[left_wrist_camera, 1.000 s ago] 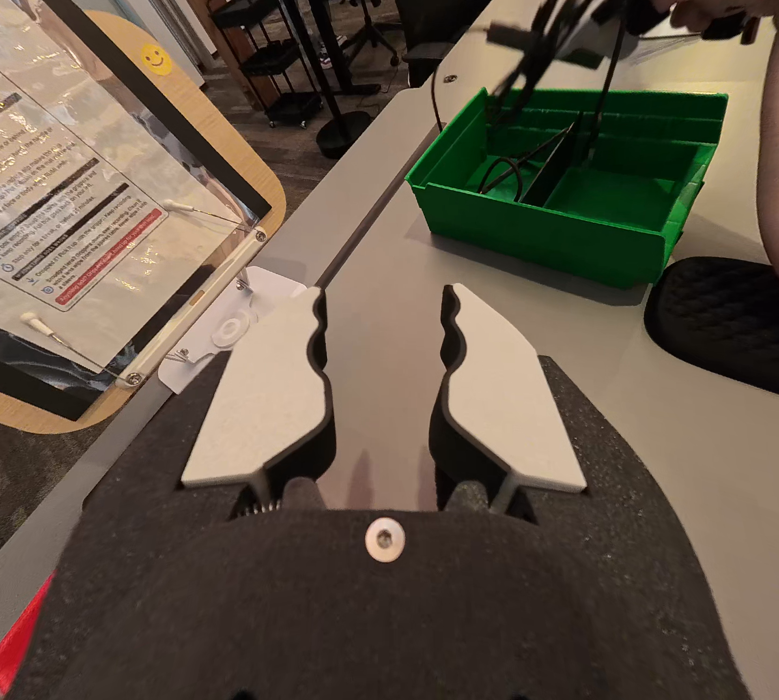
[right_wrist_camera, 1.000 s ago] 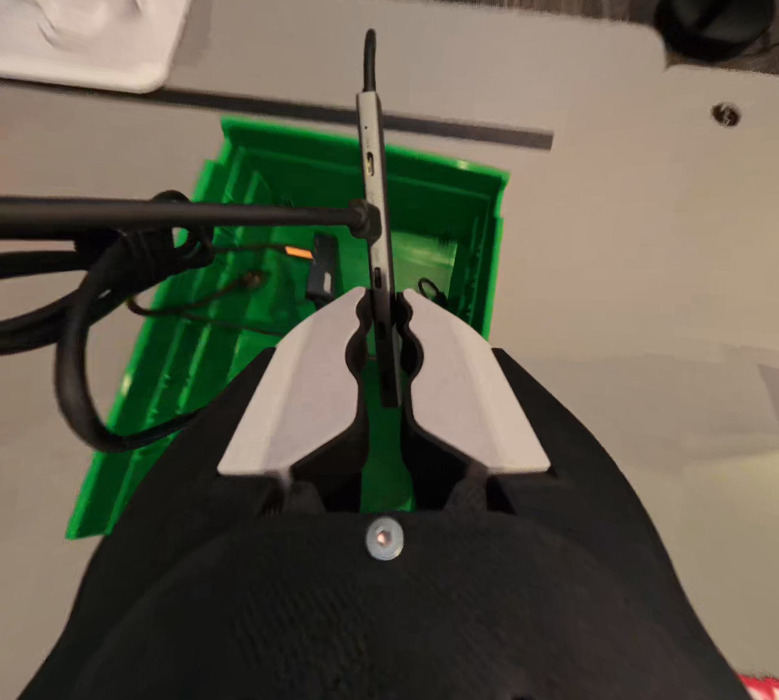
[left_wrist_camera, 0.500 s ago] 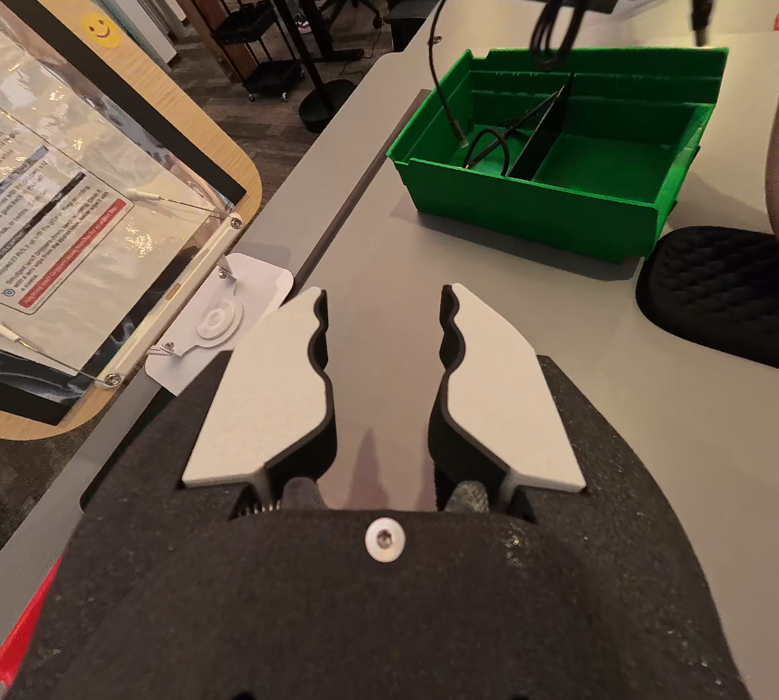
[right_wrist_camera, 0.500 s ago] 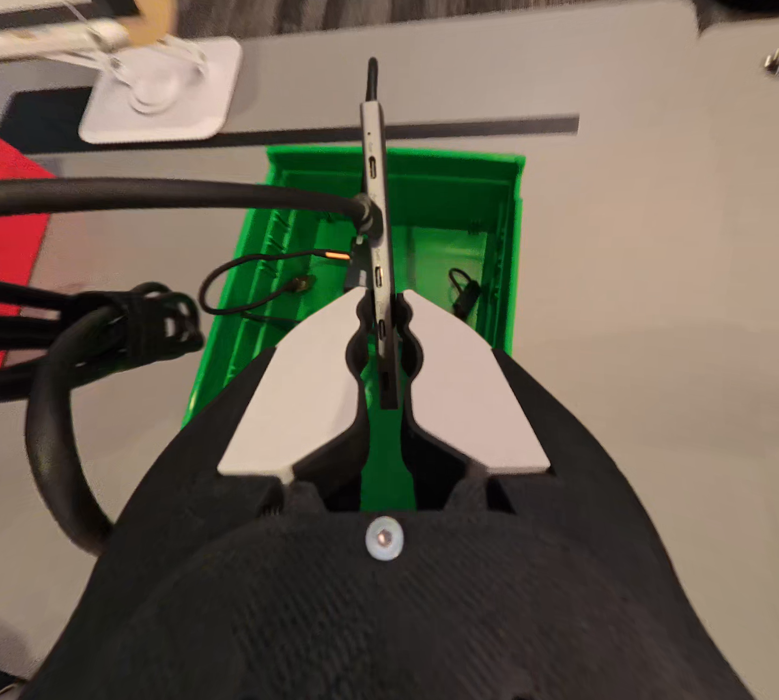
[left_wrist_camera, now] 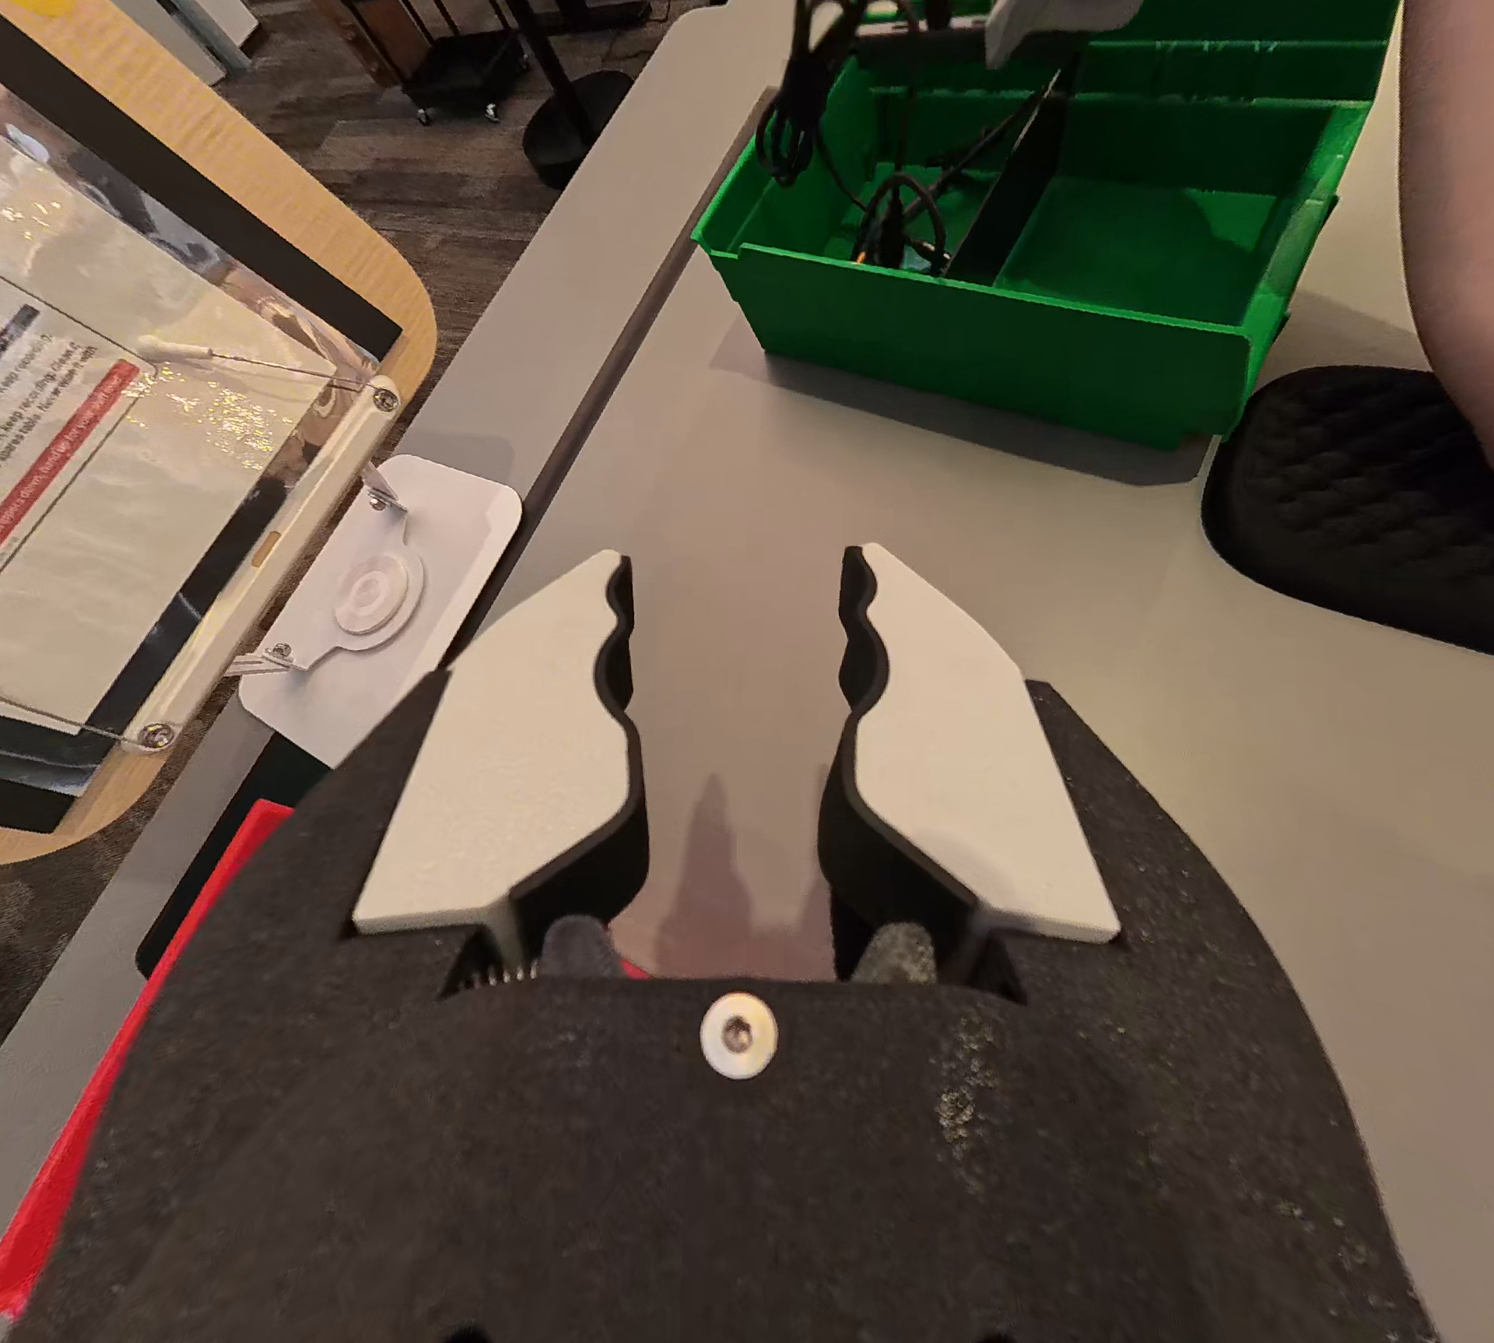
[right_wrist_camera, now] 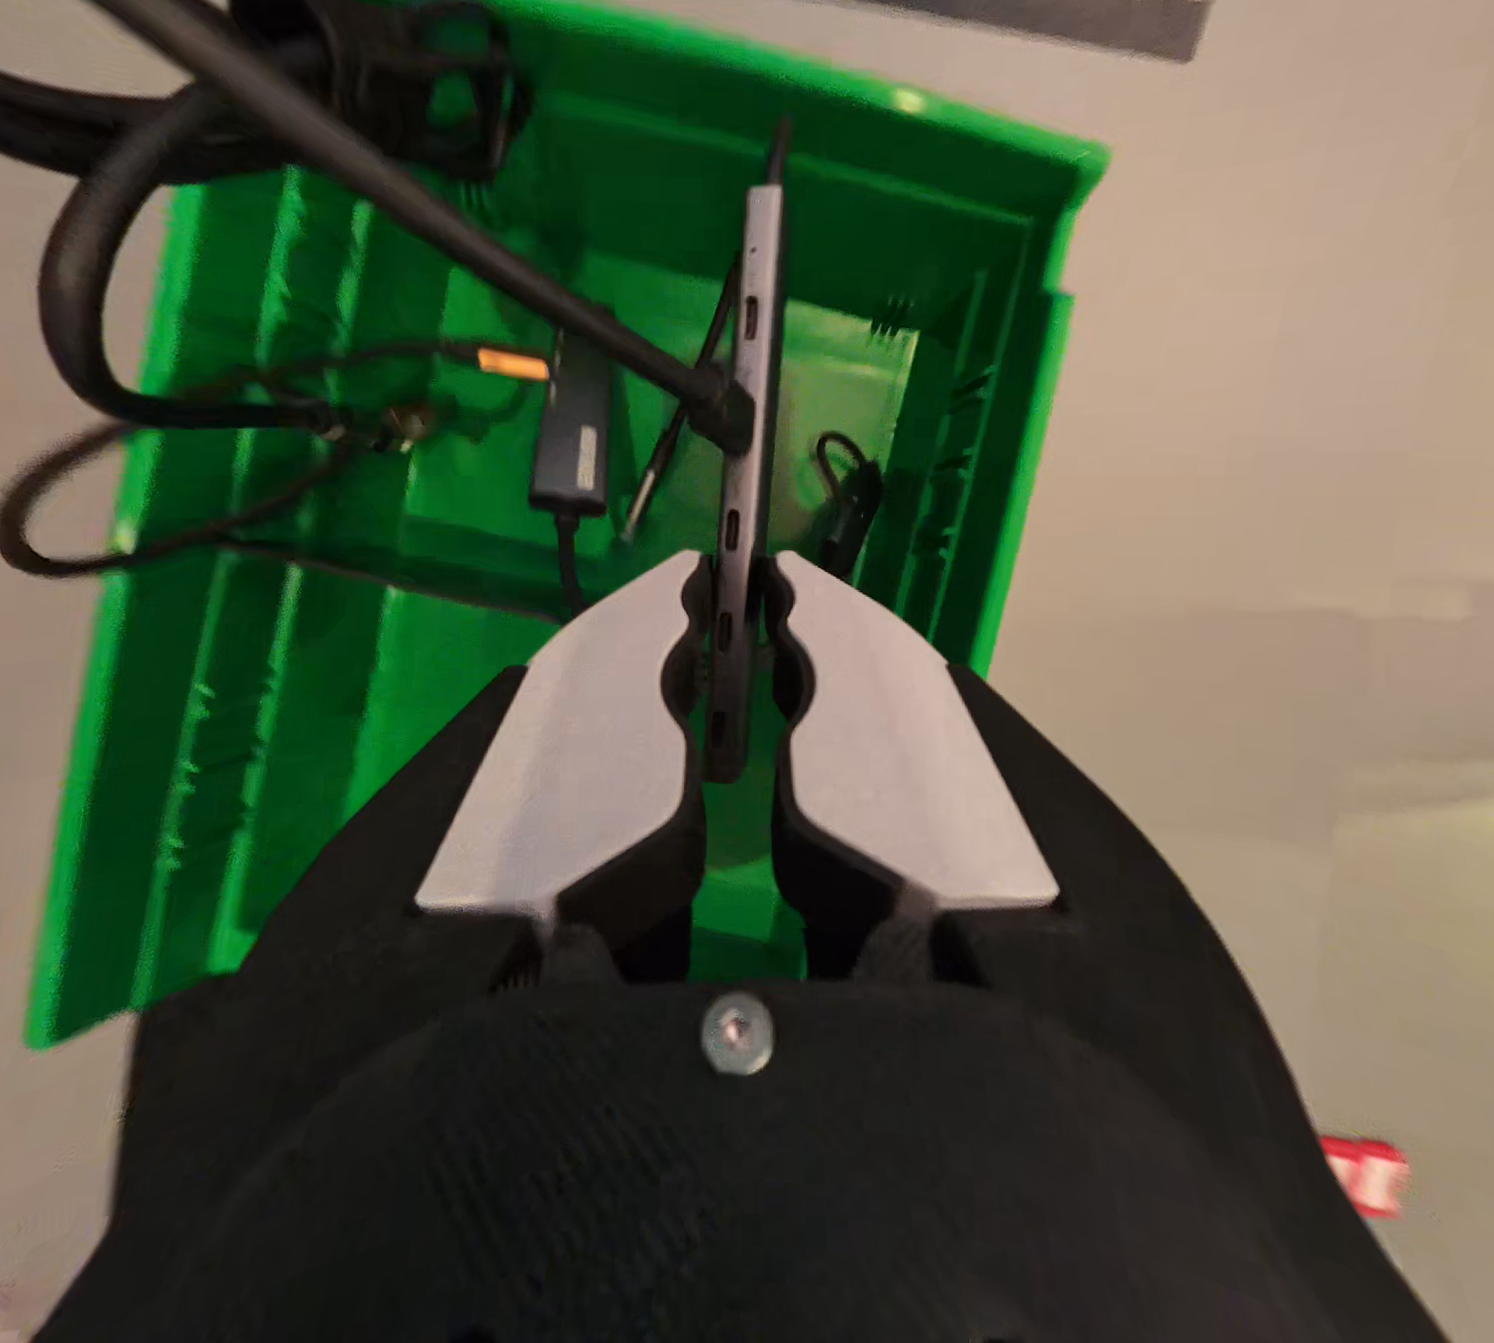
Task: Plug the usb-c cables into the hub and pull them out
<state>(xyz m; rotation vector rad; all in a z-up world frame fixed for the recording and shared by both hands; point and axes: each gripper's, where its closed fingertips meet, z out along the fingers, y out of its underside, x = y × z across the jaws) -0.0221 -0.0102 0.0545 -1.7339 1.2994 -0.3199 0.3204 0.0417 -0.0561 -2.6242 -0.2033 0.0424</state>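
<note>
1 thick black cable (right_wrist_camera: 453, 229) sits plugged in the slim grey hub (right_wrist_camera: 748, 447), which the right gripper (right_wrist_camera: 737, 568) pinches edge-on above the green bin (right_wrist_camera: 1043, 350). The left gripper (left_wrist_camera: 734, 564) hangs over the grey table (left_wrist_camera: 1010, 657), fingers spread wide, holding nothing. Looks like the pull-out step: the left must reach in and clamp that plug.

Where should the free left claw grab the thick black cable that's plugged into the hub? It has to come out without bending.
Probably the black cable is best taken at its stubby plug, right against the hub. Come from the side it sticks out of and close across it; the right claw steadies the hub for a straight pull.
</note>
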